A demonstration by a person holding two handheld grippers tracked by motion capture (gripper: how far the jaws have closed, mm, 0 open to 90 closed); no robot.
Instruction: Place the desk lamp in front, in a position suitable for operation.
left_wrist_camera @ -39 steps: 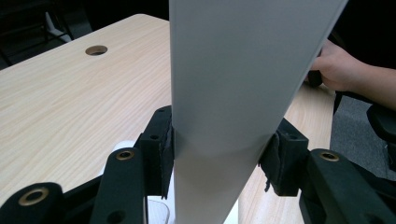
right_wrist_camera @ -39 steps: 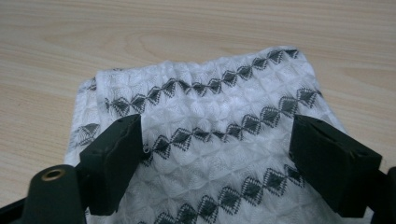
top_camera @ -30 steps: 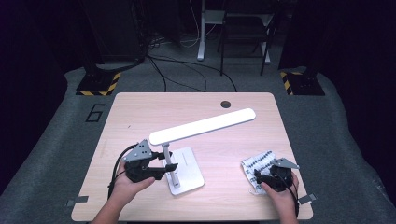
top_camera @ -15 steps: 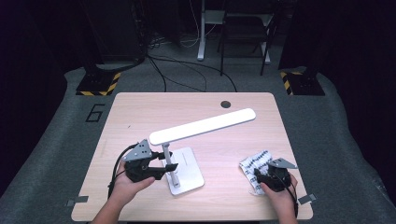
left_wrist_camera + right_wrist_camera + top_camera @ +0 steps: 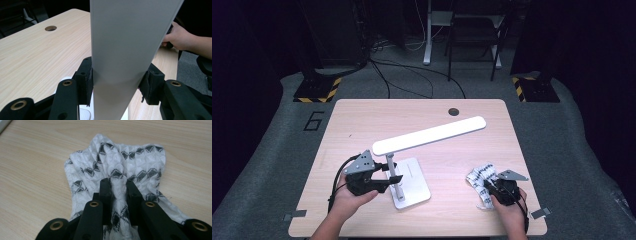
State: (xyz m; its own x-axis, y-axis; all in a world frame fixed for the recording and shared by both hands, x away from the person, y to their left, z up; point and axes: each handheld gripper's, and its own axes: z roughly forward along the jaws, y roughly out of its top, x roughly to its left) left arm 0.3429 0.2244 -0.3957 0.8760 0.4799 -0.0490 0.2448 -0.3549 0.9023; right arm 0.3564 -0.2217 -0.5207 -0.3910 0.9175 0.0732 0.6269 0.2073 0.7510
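Observation:
A white desk lamp stands on the wooden table (image 5: 362, 125), its long head (image 5: 429, 134) slanting up to the right over a flat base (image 5: 414, 185). My left gripper (image 5: 393, 172) is shut on the lamp's upright post (image 5: 125, 37), one pad pressed on each side, and my left gripper (image 5: 117, 85) holds it low down. At the front right lies a white cloth with a black diamond pattern (image 5: 479, 177). The jaws of my right gripper (image 5: 491, 186) have just been closing, and my right gripper (image 5: 117, 186) now pinches a fold of the cloth (image 5: 120, 160).
A round cable hole (image 5: 453, 111) sits near the table's far edge. The hand on the right gripper (image 5: 177, 37) appears beyond the lamp post in the left gripper view. Cables and yellow-and-black striped stand bases (image 5: 317, 90) lie on the grey floor behind the table.
The right gripper's jaws have drawn together on the cloth, bunching a fold between them. The left gripper and the lamp have stayed put.

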